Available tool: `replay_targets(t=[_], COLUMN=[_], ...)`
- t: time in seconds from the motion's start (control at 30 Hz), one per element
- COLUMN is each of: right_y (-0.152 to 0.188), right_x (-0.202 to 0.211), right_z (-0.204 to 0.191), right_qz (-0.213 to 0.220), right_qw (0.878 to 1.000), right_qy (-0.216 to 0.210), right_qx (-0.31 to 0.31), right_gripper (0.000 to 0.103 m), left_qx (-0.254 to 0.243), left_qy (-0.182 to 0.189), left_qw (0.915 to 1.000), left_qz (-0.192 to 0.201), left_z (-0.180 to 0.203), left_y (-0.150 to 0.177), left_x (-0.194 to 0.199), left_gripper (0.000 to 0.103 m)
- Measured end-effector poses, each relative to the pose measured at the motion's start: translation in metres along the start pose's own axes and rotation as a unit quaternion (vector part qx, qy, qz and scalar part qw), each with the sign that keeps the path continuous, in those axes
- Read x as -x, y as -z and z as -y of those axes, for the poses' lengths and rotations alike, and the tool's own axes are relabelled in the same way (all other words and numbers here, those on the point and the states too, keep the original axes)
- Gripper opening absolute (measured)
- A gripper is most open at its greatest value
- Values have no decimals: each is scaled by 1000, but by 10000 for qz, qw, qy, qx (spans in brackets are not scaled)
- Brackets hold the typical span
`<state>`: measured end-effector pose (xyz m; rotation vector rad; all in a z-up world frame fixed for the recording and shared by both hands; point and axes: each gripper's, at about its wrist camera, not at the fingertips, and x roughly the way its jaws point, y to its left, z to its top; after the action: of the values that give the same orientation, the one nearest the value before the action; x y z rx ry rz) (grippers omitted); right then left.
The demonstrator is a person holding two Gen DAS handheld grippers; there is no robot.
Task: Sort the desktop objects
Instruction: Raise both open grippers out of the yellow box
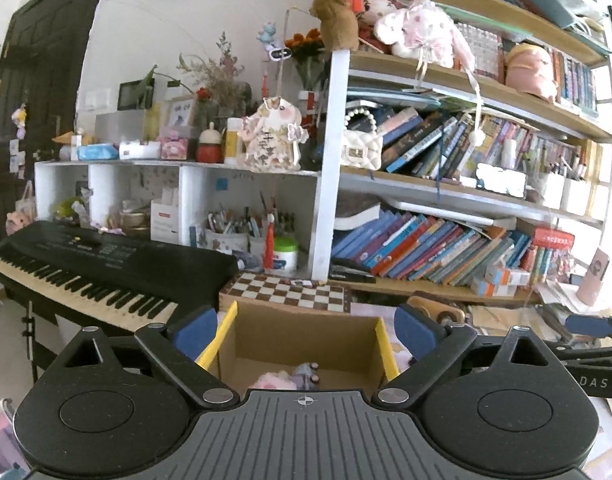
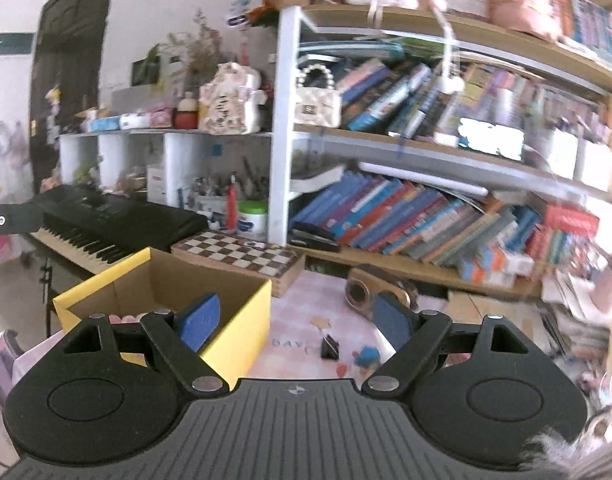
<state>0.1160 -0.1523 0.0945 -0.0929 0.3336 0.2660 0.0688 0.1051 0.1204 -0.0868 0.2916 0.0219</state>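
Both grippers at the yellow cardboard box (image 2: 241, 320)

Left gripper (image 1: 306, 332) jaws wide above box; right gripper (image 2: 297, 320) jaws wide, empty, near binder clip (image 2: 329, 347).

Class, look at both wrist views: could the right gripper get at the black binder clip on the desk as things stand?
Probably yes. The right gripper is open and empty, and the black binder clip stands on the bare desk mat just ahead, between its fingers, clear of the yellow box.
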Motion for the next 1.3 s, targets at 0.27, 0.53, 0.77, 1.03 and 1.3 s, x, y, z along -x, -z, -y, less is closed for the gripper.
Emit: replay_targets(t=[0.27, 0.53, 0.77, 1.03, 1.3], right_y=[37, 67, 91, 118, 132], right_x=[38, 65, 82, 91, 96], right_z=[-10, -22, -29, -31, -23], right_qz=[-164, -312, -401, -718, -997], right_qw=[9990, 9983, 9973, 9954, 9924], right_qy=[309, 421, 547, 581, 640], right_qx=[-273, -237, -268, -254, -324], right_gripper=[83, 83, 83, 83, 84], left_qx=[21, -146, -141, -450, -454], left_qy=[93, 169, 227, 419, 657], left_qw=[9997, 9994, 9987, 9959, 9924], left_qz=[-217, -274, -432, -661, -936], left_z=[4, 15, 26, 45, 66], left_y=[26, 50, 71, 94, 108], left_x=[20, 38, 48, 48, 43], left_gripper=[97, 97, 97, 97, 97])
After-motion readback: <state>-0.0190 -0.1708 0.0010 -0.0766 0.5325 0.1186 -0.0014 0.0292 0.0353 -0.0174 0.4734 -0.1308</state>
